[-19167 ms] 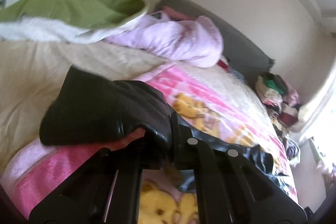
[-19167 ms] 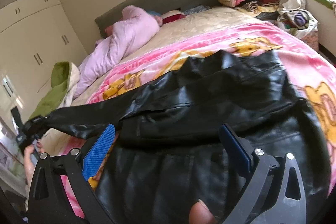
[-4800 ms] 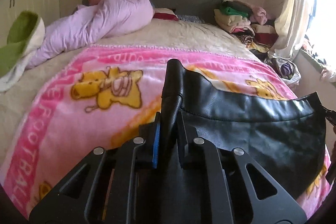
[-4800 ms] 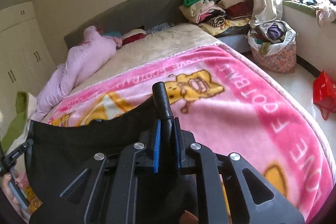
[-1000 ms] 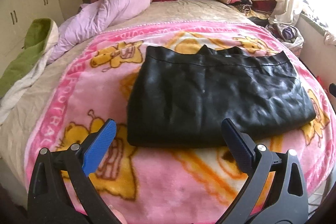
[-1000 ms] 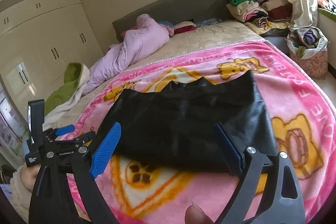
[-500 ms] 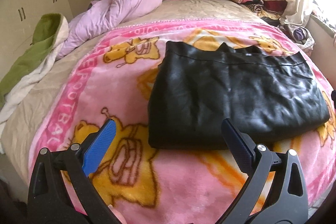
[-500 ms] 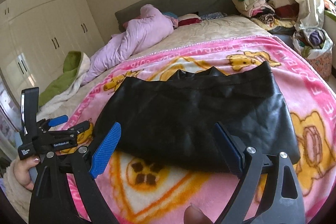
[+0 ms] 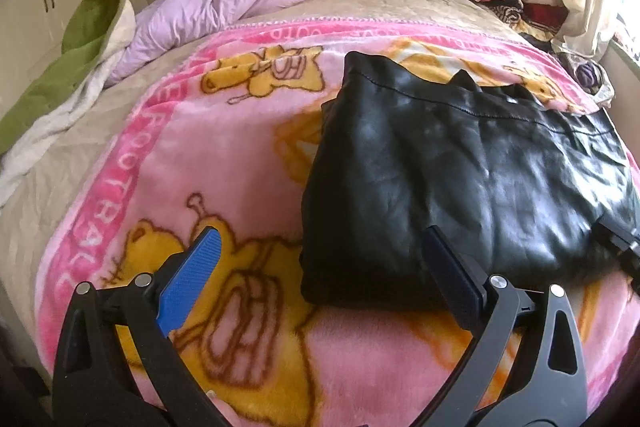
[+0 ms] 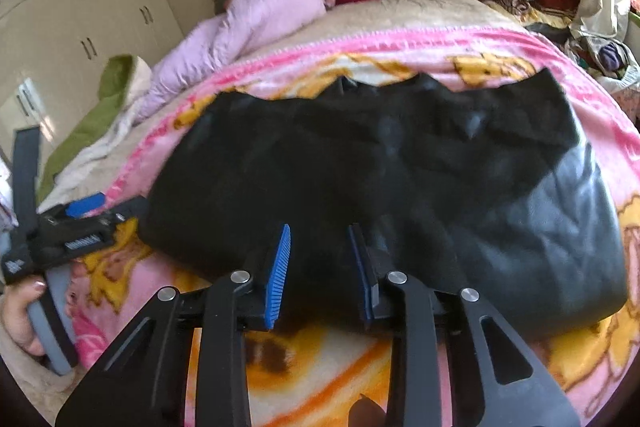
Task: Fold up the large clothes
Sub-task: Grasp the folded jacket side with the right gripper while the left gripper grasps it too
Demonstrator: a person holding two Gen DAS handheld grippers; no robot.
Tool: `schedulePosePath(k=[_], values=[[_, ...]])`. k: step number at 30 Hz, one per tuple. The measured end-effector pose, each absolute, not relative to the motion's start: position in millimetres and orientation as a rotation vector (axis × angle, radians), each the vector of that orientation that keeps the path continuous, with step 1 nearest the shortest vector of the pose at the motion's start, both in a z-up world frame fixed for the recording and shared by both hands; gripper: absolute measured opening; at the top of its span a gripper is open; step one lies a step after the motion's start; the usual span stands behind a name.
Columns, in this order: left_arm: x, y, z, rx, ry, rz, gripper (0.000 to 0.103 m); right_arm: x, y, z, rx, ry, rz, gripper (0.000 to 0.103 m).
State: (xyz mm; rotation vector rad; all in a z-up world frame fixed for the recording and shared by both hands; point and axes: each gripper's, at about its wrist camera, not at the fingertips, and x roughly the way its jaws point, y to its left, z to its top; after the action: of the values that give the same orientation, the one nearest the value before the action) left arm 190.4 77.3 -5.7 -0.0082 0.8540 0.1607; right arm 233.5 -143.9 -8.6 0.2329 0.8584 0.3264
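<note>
Two tongs low over pink blanket [image 9: 248,155]: left tongs [image 9: 320,279] spread wide, empty, at near left corner of black leather garment [image 9: 460,163]; right tongs [image 10: 320,267] half open, empty, straddling near folded edge. Garment folded flat mid-bed; probably heavy, thick, slippery. Best gripped deep at folded corners.

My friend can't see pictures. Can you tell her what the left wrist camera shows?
A folded black leather garment lies on a pink cartoon blanket on a bed. The open left gripper hovers at its near edge, holding nothing.
</note>
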Motion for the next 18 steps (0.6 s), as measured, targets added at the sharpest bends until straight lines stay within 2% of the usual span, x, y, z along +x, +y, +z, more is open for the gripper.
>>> schedulePosePath(k=[5, 11, 14, 18], values=[[201.9, 81.6, -12.1, -0.02, 0.863, 0.165, 0.094, 242.1, -150.1, -37.9, 0.308, 0.946, 0.308, 0.026], [222.7, 90.7, -21.8, -0.078, 0.891, 0.155, 0.094, 238.6, -143.2, -44.0, 0.254, 0.921, 0.304, 0.026], [238.3, 97.7, -28.3, -0.153, 0.918, 0.118, 0.094, 239.5, -149.3, -30.8, 0.265, 0.924, 0.332, 0.026], [257.5, 111.6, -42.5, -0.26, 0.954, 0.077, 0.094, 253.3, -143.6, 8.3, 0.199, 0.821, 0.327, 0.031]])
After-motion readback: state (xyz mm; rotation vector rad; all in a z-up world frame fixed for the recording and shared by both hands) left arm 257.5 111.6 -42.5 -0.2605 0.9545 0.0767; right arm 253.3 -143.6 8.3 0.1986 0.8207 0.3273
